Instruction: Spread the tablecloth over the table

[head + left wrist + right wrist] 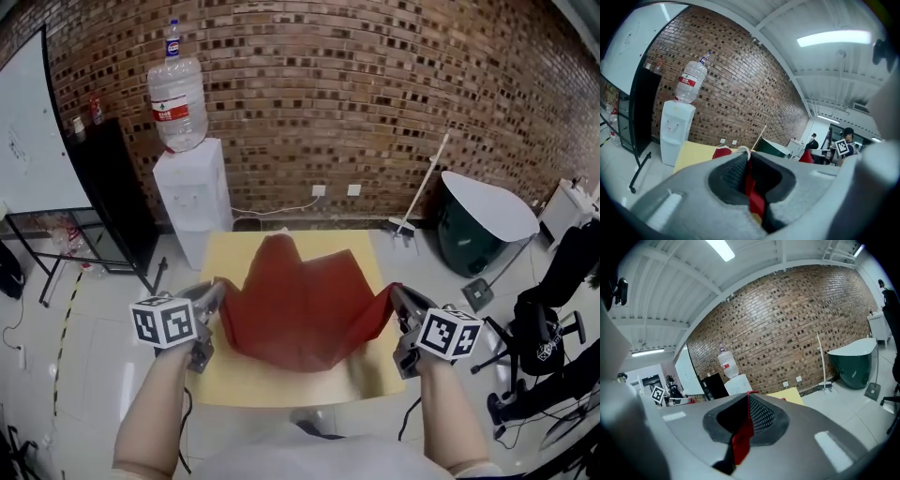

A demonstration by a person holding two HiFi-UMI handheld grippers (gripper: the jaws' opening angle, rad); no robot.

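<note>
Tablecloth [302,305], clamped at its corners by left claw [214,298] and right claw [401,302], could slip out if tugged over the desk [367,367].

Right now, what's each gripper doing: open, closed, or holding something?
Left gripper: jaws closed on the left end of the red fabric tablecloth.
Right gripper: jaws closed on the right end of the same tablecloth.

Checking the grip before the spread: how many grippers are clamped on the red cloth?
2. The left gripper pinches the tablecloth at its near left end; the right gripper pinches it at its near right end. Both are in plain view, none hidden.
</note>
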